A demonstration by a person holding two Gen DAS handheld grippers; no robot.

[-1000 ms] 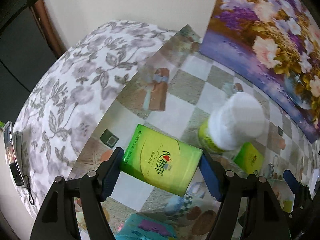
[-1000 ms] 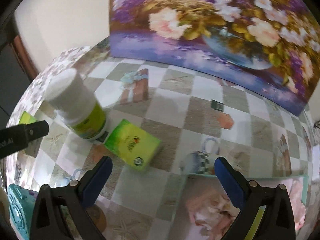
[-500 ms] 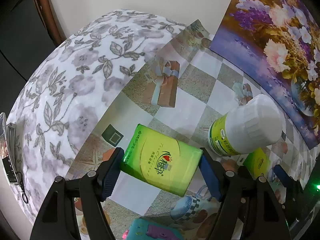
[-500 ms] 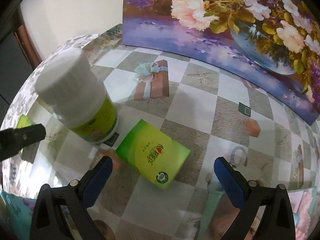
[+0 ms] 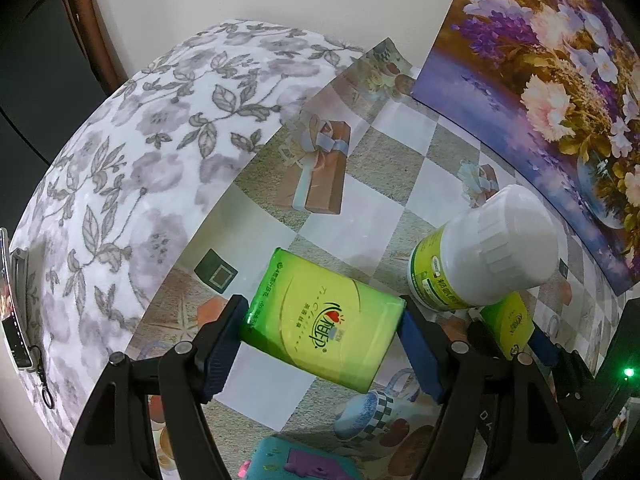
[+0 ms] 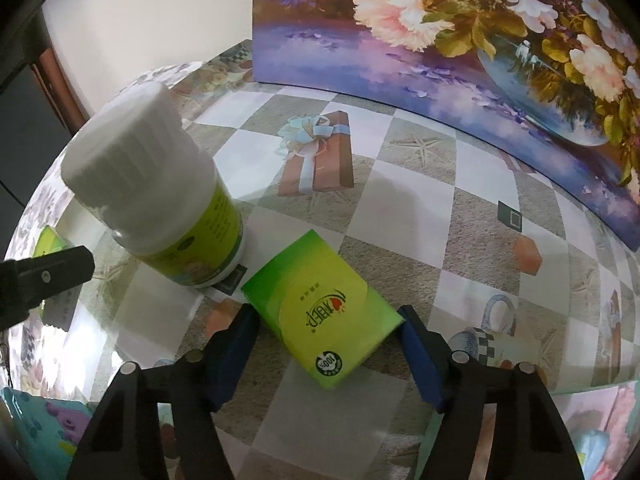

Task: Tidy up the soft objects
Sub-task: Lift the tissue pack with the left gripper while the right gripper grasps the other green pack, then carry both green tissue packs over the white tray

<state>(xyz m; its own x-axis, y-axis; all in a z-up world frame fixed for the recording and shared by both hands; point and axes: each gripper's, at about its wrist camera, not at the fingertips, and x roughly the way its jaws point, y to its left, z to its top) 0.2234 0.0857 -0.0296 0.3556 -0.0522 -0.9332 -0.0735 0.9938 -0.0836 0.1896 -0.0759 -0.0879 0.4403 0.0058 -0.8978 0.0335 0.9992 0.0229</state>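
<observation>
Two green tissue packs are counted. The first tissue pack (image 5: 320, 316) is clamped between the blue pads of the left gripper (image 5: 322, 320), both pads pressed against its short ends; it appears to be held above the checkered tablecloth (image 5: 352, 236). The second tissue pack (image 6: 324, 316) lies flat on the tablecloth, just in front of the bottle. The right gripper (image 6: 326, 328) straddles it: its right pad appears to touch the pack's corner, its left pad is close to the other side, and whether the pack is gripped cannot be told.

One white-capped bottle (image 6: 156, 192) with a green label stands upright on the tablecloth, near both packs. One floral painting (image 6: 460, 32) stands along the rear edge of the table. One teal case (image 5: 300, 460) lies at the near edge below the left gripper. One grey leaf-patterned cloth (image 5: 132, 152) covers the surface to the left of the table. One small device with a lanyard (image 5: 16, 300) hangs at the far left.
</observation>
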